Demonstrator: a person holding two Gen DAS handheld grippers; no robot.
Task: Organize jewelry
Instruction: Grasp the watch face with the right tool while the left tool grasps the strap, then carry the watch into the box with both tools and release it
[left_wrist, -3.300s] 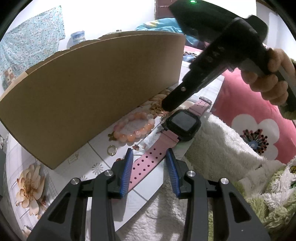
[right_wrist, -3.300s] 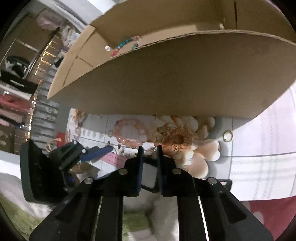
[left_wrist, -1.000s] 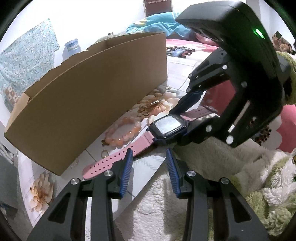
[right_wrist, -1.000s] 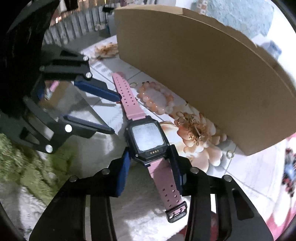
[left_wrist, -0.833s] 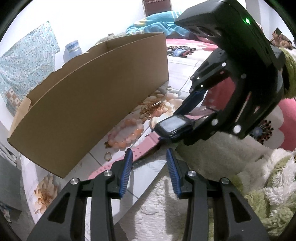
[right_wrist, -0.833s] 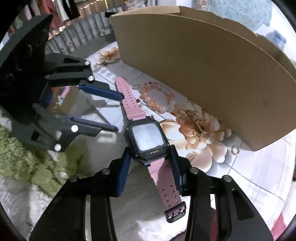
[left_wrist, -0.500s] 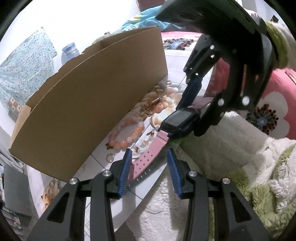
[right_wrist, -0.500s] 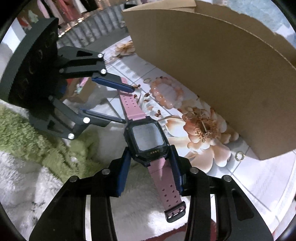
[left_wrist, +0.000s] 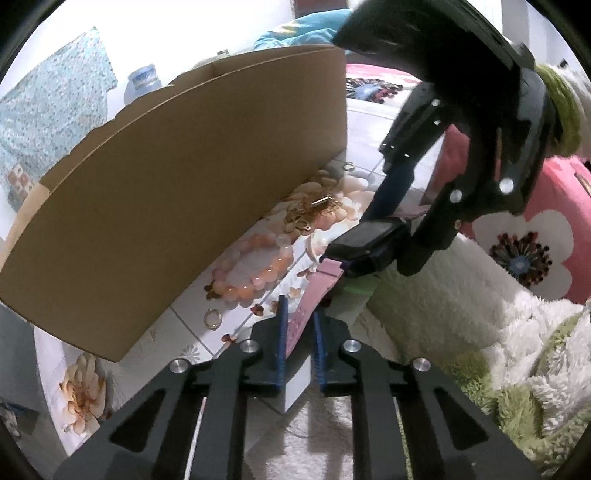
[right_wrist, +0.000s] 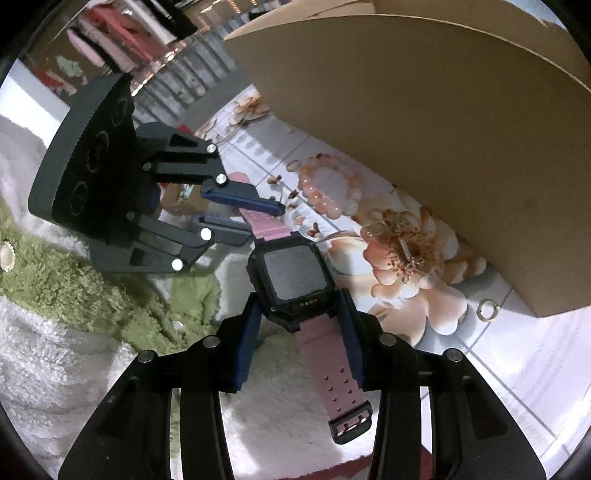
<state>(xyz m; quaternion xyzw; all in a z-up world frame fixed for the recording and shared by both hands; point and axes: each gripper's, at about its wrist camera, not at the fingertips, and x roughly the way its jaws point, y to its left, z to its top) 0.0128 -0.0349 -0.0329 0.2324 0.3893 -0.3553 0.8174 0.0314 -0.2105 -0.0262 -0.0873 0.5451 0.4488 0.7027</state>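
A watch with a black case (right_wrist: 291, 273) and pink strap hangs between both grippers above the flowered tabletop. My right gripper (right_wrist: 299, 306) is shut on the sides of the case, and the buckle end trails back between its fingers. In the left wrist view the right gripper (left_wrist: 384, 236) comes in from the upper right with the case (left_wrist: 369, 240) in it. My left gripper (left_wrist: 299, 310) has its jaws closing, with the free end of the pink strap (left_wrist: 301, 317) pinched between the blue pads. The right wrist view shows the left gripper (right_wrist: 264, 221) clamped on that strap end.
A tall cardboard box (left_wrist: 184, 184) stands close behind the jewelry. On the tabletop lie a pink bead bracelet (left_wrist: 255, 266), a gold ring (left_wrist: 212, 317), tangled gold pieces (left_wrist: 314, 210) and another ring (right_wrist: 487, 308). A fluffy white and green sleeve (left_wrist: 461, 314) fills the near side.
The left jaws have narrowed from wide apart onto the pink strap end. The right gripper has tilted steeper with the watch still in it.
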